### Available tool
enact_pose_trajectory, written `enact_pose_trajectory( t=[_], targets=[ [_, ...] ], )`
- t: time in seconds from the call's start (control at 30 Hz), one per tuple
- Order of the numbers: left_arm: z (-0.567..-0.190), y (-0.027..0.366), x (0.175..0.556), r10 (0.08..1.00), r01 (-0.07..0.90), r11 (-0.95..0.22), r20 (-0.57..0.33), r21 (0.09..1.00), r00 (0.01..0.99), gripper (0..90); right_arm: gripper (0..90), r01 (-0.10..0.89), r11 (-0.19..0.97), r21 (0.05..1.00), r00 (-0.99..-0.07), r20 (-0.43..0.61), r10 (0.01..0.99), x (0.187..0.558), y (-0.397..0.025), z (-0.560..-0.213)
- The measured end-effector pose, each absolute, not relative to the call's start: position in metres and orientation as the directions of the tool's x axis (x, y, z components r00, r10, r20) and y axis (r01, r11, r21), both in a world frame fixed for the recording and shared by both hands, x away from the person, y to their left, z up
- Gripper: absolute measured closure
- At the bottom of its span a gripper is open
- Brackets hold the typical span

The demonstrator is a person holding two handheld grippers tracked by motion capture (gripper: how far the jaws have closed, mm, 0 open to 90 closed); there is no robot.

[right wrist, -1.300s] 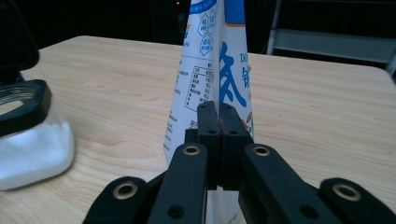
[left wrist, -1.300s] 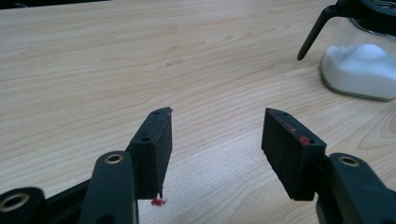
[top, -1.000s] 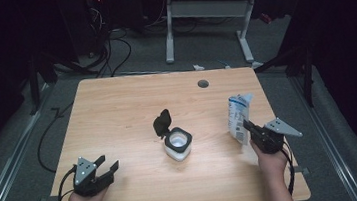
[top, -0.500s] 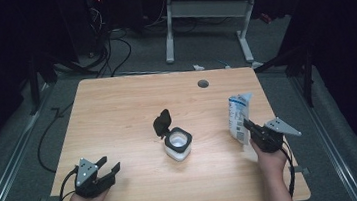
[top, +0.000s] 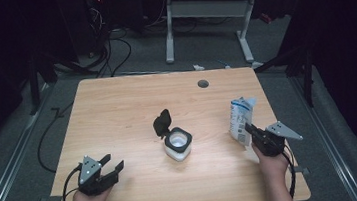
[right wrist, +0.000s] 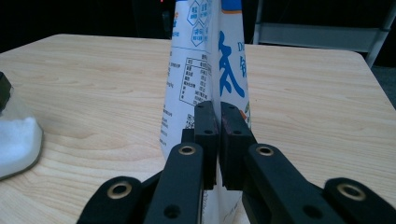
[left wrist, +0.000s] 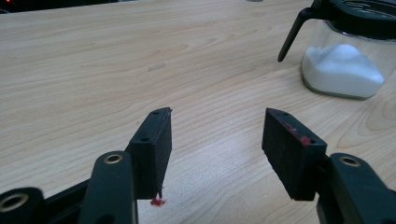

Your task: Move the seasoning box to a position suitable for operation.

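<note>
High view: right gripper clamped the upright bag near the table's right edge; open jar stood left of it at table centre, bare wood between. Left gripper view: left gripper sat jaws apart, empty. Right gripper view: jaws pinched the bag's vertical seam.

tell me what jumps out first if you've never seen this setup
Mid-table on the light wooden table stands a clear glass jar of white powder with its black flip lid open. At the right edge, the right tool is shut on a white pouch printed in blue, which stands upright. Near the front left corner, the left tool is open and holds nothing.
</note>
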State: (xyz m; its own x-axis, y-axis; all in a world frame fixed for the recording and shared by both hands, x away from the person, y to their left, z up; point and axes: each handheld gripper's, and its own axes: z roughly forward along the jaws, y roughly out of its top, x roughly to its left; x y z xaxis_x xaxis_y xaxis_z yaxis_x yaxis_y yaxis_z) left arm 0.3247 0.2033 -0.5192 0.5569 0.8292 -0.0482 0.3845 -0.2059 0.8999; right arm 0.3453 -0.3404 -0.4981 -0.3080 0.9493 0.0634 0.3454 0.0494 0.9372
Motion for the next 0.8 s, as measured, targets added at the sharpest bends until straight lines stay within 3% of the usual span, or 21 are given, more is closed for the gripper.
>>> enact_pose_trajectory(
  t=[0.8],
  targets=[
    [-0.5202, 0.1961, 0.3322, 0.815, 0.382, -0.206, -0.058, 0.901, 0.576, 42.5, 78.0, 0.372, 0.047, 0.927, -0.305, 0.075, 0.949, 0.3384, -0.3401, -0.5014]
  ],
)
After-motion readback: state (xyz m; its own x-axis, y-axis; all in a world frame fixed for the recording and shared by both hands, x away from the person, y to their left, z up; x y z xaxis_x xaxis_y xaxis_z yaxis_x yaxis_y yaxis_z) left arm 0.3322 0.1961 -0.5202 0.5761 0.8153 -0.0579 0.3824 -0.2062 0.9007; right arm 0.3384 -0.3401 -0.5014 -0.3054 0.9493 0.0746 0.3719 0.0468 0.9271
